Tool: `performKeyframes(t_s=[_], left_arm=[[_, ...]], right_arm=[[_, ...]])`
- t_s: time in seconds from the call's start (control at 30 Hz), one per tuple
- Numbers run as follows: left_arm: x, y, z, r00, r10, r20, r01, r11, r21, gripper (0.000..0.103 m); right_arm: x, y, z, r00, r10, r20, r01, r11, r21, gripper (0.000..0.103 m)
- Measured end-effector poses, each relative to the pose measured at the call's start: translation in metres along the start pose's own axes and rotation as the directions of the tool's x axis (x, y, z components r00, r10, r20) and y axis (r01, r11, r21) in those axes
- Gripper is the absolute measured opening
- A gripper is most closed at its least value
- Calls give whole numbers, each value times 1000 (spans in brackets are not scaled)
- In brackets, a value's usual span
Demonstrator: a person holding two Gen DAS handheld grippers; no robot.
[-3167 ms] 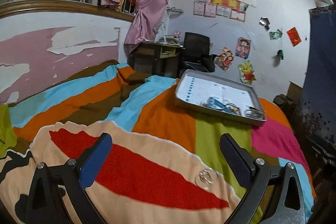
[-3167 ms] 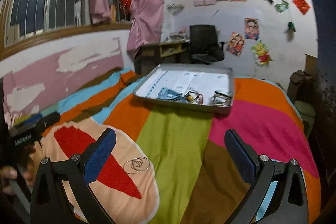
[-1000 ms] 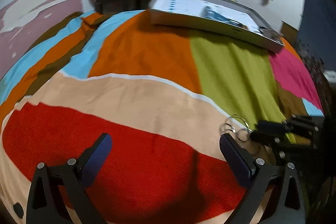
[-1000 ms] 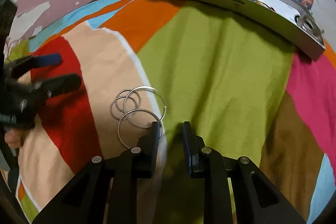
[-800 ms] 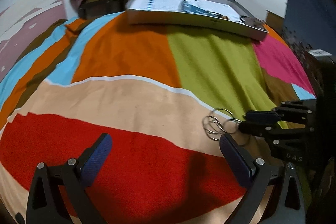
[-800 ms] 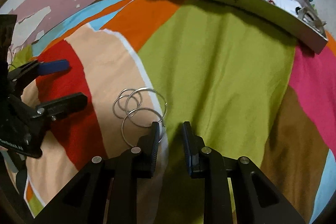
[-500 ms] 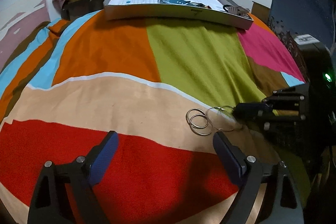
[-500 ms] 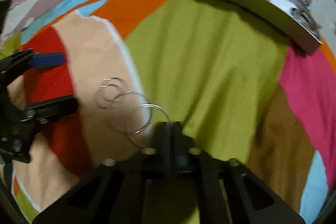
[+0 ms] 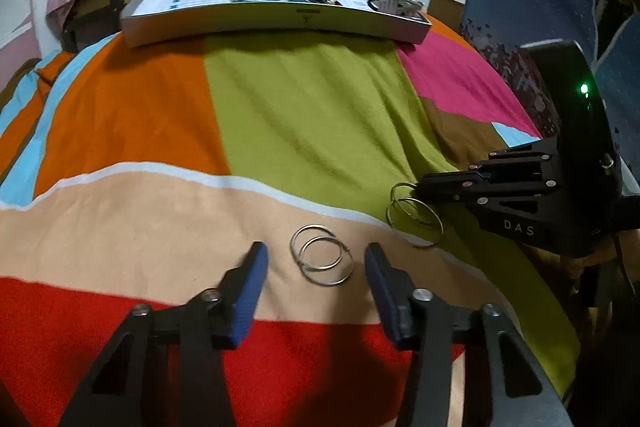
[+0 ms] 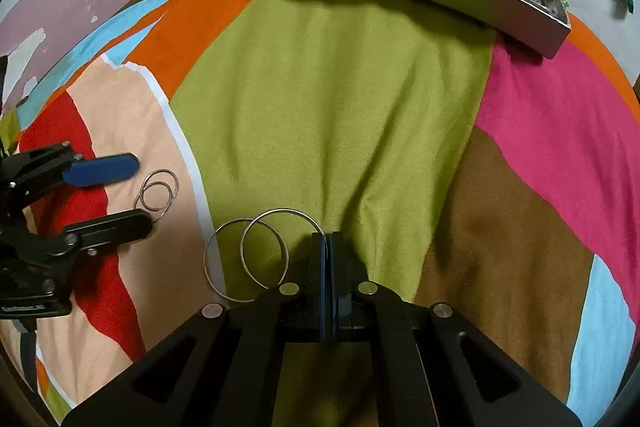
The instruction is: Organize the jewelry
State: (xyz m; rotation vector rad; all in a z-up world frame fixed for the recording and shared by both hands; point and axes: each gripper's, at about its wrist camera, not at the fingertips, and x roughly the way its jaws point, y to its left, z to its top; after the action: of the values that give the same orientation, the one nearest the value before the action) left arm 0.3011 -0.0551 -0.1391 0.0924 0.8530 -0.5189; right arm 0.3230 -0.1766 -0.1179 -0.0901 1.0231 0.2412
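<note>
Right gripper [image 10: 329, 239], clenched on two large silver hoops [image 10: 264, 255], bottom centre; left gripper [image 9: 316, 259], released, straddles two small silver hoops [image 9: 322, 259]. Grey metal tray [image 9: 280, 23], upper frame, awaits both pairs.

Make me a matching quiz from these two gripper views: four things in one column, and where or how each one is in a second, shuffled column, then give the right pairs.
Things
1. larger pair of rings
2. smaller pair of rings
3. tray
4. left gripper

States
A. far end of the blanket, holding jewelry
B. open, fingers either side of two rings
C. pinched by the shut right gripper
D. lying loose on the peach patch

Pairs: 1-C, 2-D, 3-A, 4-B
</note>
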Motion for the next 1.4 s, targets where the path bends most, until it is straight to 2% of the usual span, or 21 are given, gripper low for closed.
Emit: performKeyframes(t_s=[0.17, 0.33, 0.5, 0.8, 1.0, 1.4], left_arm=[[5, -5, 0, 999, -34, -18, 34, 999, 28, 32], [14, -6, 2, 998, 5, -60, -3, 999, 40, 28], [16, -13, 3, 996, 48, -75, -42, 997, 71, 28], [13, -7, 3, 997, 32, -69, -31, 999, 16, 28], [12, -11, 1, 995, 61, -74, -59, 998, 32, 28], [13, -9, 1, 996, 47, -72, -46, 999, 21, 27]], right_arm=[[-1, -11, -1, 1000, 13, 1, -13, 1000, 10, 2], [0, -16, 0, 999, 31, -20, -31, 999, 17, 2], [1, -11, -3, 997, 49, -57, -50, 999, -16, 3], [7, -19, -8, 984, 127, -128, -126, 992, 15, 3], [6, -15, -15, 978, 123, -166, -131, 991, -36, 4], [7, -25, -21, 972, 157, -173, -162, 987, -17, 5]])
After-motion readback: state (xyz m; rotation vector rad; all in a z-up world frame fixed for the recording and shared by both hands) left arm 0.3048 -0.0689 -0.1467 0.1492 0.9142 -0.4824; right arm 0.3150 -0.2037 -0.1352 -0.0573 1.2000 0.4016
